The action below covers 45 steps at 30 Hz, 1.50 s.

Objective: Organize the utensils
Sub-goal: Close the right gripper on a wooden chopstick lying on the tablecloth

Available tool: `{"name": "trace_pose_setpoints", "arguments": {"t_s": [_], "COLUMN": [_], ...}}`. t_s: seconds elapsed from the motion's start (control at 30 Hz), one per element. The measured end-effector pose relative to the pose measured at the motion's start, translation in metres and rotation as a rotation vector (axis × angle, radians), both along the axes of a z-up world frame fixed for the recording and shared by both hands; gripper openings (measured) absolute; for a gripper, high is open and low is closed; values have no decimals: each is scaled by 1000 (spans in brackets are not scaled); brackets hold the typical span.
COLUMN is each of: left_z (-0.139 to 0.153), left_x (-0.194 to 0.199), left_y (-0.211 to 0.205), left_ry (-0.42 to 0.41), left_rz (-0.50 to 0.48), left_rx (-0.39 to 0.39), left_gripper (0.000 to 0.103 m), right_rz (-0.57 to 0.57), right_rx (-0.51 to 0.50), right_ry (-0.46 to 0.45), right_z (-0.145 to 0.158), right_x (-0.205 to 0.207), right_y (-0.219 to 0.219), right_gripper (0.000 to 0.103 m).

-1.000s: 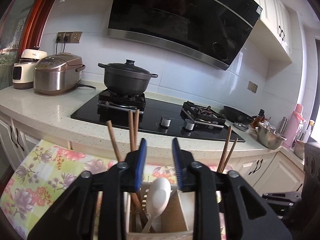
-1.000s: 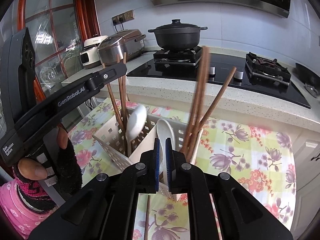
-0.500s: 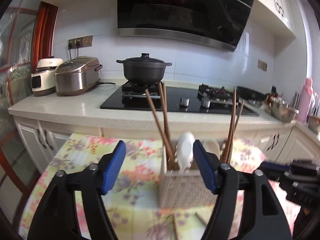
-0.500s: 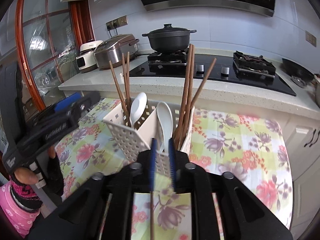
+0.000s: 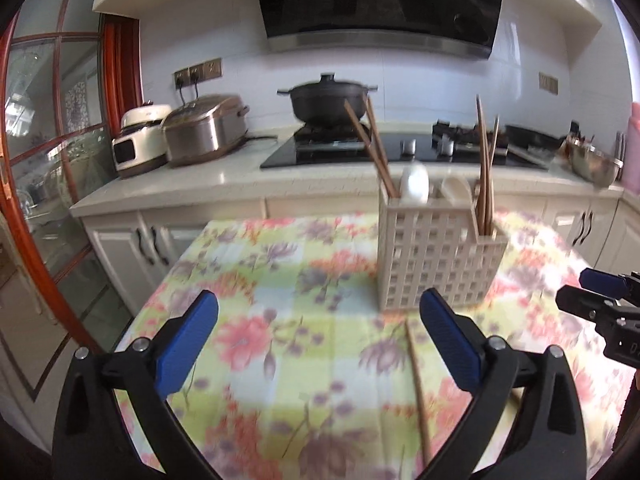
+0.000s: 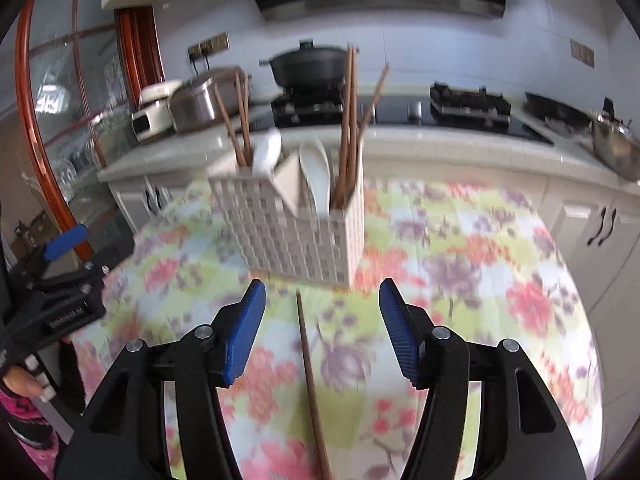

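Two black plastic grippers, left gripper (image 5: 318, 334) and right gripper (image 6: 322, 328), with ribbed blue pads (image 6: 244, 330), silver screws, white lettering, plus pink knitted sleeve (image 6: 20, 420) at eight o'clock.

Both claws (image 5: 316, 338) (image 6: 322, 330) opening, empty

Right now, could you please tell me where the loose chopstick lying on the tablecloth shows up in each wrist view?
Left wrist view: the loose chopstick lies right of centre, low, running from the holder toward the camera, beside the right finger.
Right wrist view: it lies at bottom centre, between the two fingers, touching neither.
Shared landmark: the white utensil holder, just beyond the chopstick's far end.
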State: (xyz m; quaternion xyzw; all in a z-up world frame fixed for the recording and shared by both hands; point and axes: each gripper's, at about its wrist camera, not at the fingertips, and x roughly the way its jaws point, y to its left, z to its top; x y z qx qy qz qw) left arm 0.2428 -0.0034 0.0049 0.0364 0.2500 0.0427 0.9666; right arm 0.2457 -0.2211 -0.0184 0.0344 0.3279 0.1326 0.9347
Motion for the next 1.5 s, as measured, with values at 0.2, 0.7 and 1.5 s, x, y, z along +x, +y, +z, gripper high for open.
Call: {"name": "trace_pose_setpoints", "arguments": {"t_s": [0.2,0.7,1.5], "left_z": [-43,-95,-108], "left_x": [-7,13,96], "left_y": [-8,-9,-68], "left_ry": [125,303,441], "left_rz": [-2,-7,-131], "left_rx": [28,79,16], "left_gripper": [98,98,38], "right_rz": [21,95,9], "right_rx": [-61,-203,-115], "right_ry": [98,228,210], "right_z": [-44,-79,-78], "right_x": [1,59,49], "right_y": [4,55,3], "right_gripper": [57,42,6]}}
